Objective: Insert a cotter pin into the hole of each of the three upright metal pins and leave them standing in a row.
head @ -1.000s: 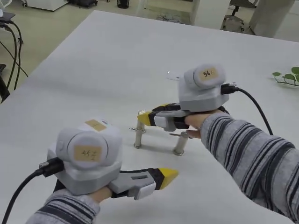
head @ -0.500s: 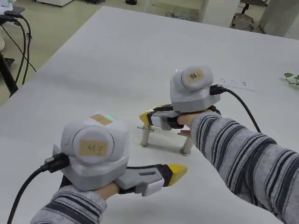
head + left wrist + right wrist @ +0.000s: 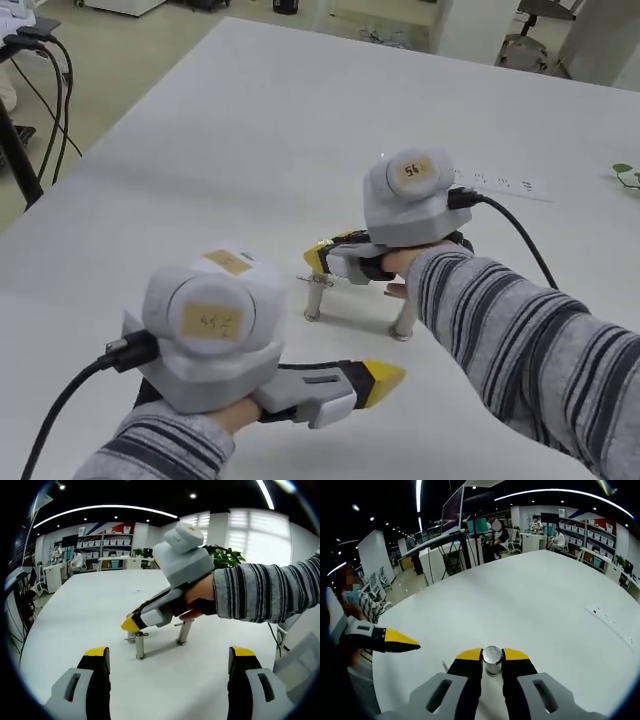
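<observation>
Head view: white matte table (image 3: 200, 150), smooth and flat. 2 grippers, grey plastic bodies w/ yellow wedge tips, 1 black cable each. Left gripper (image 3: 383, 375) at lower centre, above bare tabletop. Right gripper (image 3: 318, 258) at mid-frame, held by an arm in a striped knit sleeve (image 3: 520, 340). 2 metal pins counted here, both upright shiny steel cylinders w/ a wider foot. The front pin (image 3: 314, 300) is just below the right gripper's tip. The side pin (image 3: 403, 318) is to its right, under the hand. 1 cotter pin (image 3: 300, 281), thin wire, sticks out sideways near the front pin's top. 1 flat white power strip (image 3: 495, 182) at upper right.

Left gripper view: own jaws wide apart at bottom left and bottom right, nothing between them. 3 pins counted at centre, all standing. The front pin is nearest, w/ the wire loop at its head. The rear pin (image 3: 131, 639) is close behind it, right under the right gripper's yellow tip. The side pin is off to the right, apart from the other 2.

Right gripper view: jaws narrow at bottom centre, 1 each side of the gripped pin (image 3: 492, 657). They sit tight against its round, flat, polished top, no gap seen. The left gripper's yellow tip is at the left edge.
</observation>
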Tool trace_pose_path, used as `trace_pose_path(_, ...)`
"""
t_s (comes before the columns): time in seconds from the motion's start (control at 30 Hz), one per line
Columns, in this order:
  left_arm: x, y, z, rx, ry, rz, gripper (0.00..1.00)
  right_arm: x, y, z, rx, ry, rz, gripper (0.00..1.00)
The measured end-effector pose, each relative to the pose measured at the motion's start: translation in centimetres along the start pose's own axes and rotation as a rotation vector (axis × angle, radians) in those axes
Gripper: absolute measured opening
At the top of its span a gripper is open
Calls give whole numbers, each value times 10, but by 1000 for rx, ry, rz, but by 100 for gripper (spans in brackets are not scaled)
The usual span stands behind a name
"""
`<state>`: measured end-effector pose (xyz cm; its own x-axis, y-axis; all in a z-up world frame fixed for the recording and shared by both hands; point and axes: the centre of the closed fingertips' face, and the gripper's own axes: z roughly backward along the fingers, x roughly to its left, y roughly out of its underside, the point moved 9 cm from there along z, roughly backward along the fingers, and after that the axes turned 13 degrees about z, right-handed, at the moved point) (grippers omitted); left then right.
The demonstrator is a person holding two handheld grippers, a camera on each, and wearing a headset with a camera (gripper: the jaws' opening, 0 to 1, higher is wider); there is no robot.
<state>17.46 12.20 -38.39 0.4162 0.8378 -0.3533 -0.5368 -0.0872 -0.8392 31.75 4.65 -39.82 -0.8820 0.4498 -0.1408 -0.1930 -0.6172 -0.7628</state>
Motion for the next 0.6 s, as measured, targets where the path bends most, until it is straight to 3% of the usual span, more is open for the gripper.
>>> trace_pose_path(0.27, -1, 1, -1, 14, 2, -15, 98, -2, 3, 5, 21, 4, 0, 8)
trace_pose_path(0.6, -6, 3, -3, 31, 17, -52, 98, -18, 13, 26, 40, 43, -3, 8)
